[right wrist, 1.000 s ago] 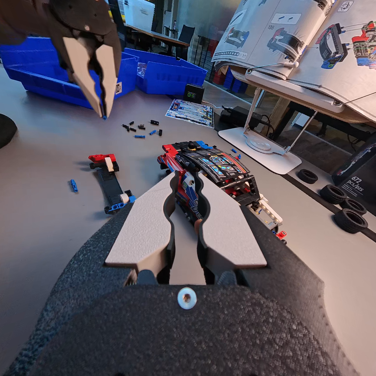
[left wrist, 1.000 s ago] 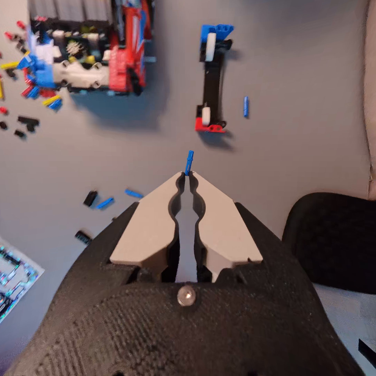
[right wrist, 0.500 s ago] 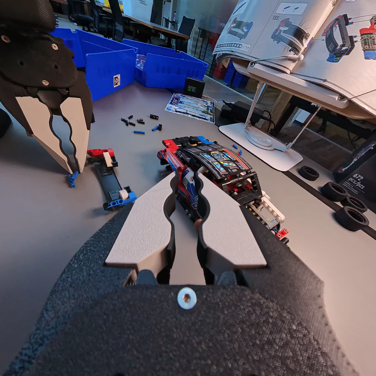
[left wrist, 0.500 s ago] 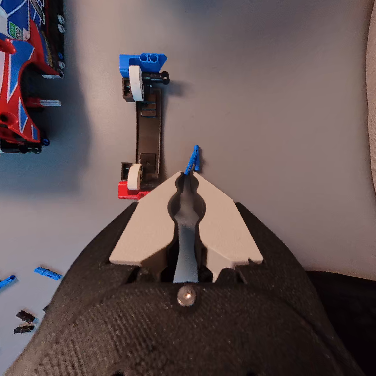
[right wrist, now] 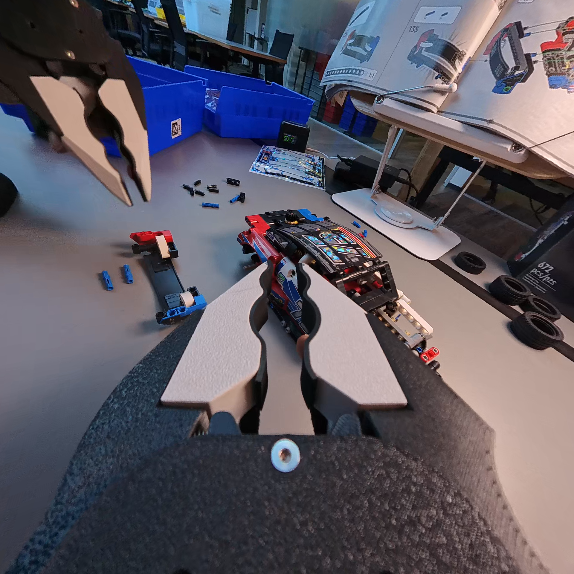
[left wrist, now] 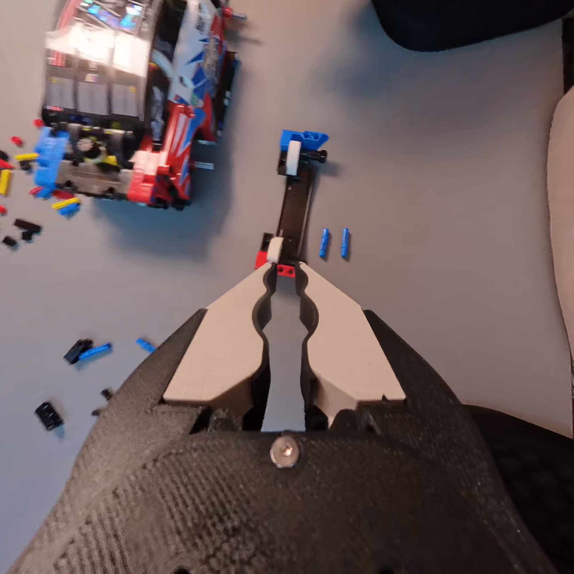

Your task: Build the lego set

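The smooth, matt grey tabletop [right wrist: 77,357] carries a glossy plastic red, blue and black brick car [right wrist: 316,264] whose curved roof bears shiny holographic stickers. Near the far edge lies a reflective foil sticker sheet [right wrist: 289,167]. At the right edge sit matt black rubber tyres [right wrist: 535,330]. The grainy, rough black plastic gripper shell [right wrist: 279,512] holds a bright metal screw [right wrist: 285,455].

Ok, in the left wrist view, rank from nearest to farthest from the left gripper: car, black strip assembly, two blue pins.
From the left gripper:
1. Black strip assembly, its red end right at the fingertips.
2. Two blue pins, just right of the strip; too close to rank apart.
3. Car, far upper left.
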Tool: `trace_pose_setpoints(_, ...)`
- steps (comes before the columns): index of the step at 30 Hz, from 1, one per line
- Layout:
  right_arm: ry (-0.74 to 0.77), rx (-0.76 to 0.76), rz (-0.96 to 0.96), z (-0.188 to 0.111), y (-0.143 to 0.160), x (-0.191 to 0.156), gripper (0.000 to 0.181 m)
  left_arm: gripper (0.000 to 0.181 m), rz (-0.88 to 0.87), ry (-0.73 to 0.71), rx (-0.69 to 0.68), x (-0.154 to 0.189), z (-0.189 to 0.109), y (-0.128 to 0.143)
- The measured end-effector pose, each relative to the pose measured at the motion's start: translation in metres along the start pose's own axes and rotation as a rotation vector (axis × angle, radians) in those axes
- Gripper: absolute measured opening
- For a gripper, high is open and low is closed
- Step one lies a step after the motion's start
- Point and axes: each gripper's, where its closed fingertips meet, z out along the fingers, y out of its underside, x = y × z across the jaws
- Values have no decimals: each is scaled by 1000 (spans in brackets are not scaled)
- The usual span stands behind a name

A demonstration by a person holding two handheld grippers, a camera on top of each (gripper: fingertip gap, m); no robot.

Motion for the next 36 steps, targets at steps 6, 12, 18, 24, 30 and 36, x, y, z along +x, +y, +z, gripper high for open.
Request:
trace_pose_setpoints(6, -8, -7, 8, 3, 3, -2, 12, 12, -109, -263, -65, -97, -62, 28)
trace_pose_setpoints(12, -5, -24, -3, 4, 7, -2, 12, 20, -248, -150, -304, -151, -70, 90)
trace_pose_setpoints(18, 7, -24, 17, 2, 9, 4, 12, 27, 35, -38, -517, -143, -52, 127)
trace_pose_setpoints(24, -7, -45, 13, 5, 15, 2, 13, 42, 269, 7, -559, -141, -38, 132)
trace_pose_setpoints(30, 5, -51, 28, 4, 17, 6, 13, 42, 371, 93, -565, -135, -35, 132)
trace_pose_setpoints(36, -1, -71, 29, 7, 23, 5, 13, 31, 434, 143, -587, -134, -31, 129)
